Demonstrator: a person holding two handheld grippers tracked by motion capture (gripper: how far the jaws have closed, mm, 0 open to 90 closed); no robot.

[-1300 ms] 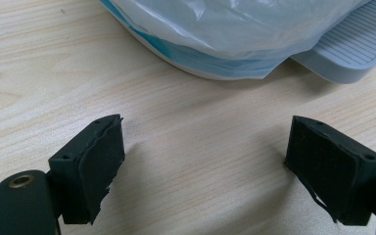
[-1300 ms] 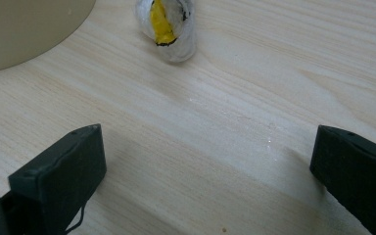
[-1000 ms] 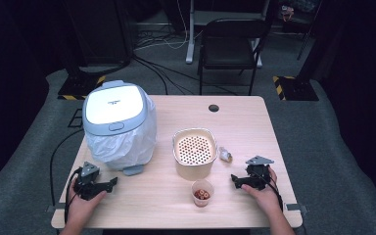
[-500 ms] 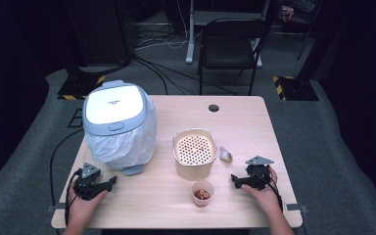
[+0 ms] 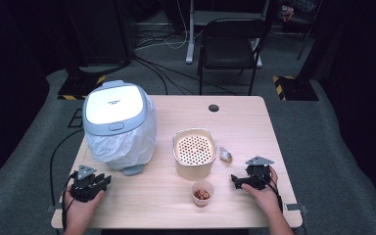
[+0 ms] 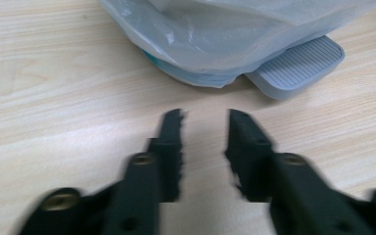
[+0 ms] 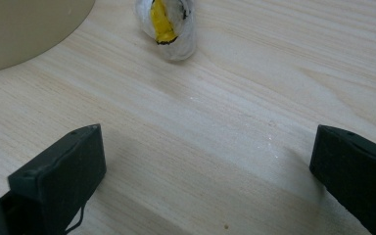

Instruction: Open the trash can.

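1. At the lower right of the high view, the right gripper (image 5: 236, 180) rests on the wooden counter (image 5: 245, 117), jaws spread wide and empty, aimed at a crumpled white and yellow wrapper (image 7: 168, 27) lying just beside the beige container (image 5: 194, 152)
2. At the lower left, the left gripper (image 5: 105, 180) sits with its jaws parted only narrowly, gripping nothing, near the grey pedal (image 6: 296, 66) of the bag-lined lidded bin (image 5: 119, 126)
3. Nothing appears done yet: the wrapper is on the counter and the bin's lid is shut; picking it up and binning it seem to remain
4. The beige container shows a perforated insert, contents unclear; the small clear cup (image 5: 201, 192) at lower centre holds reddish-brown pieces
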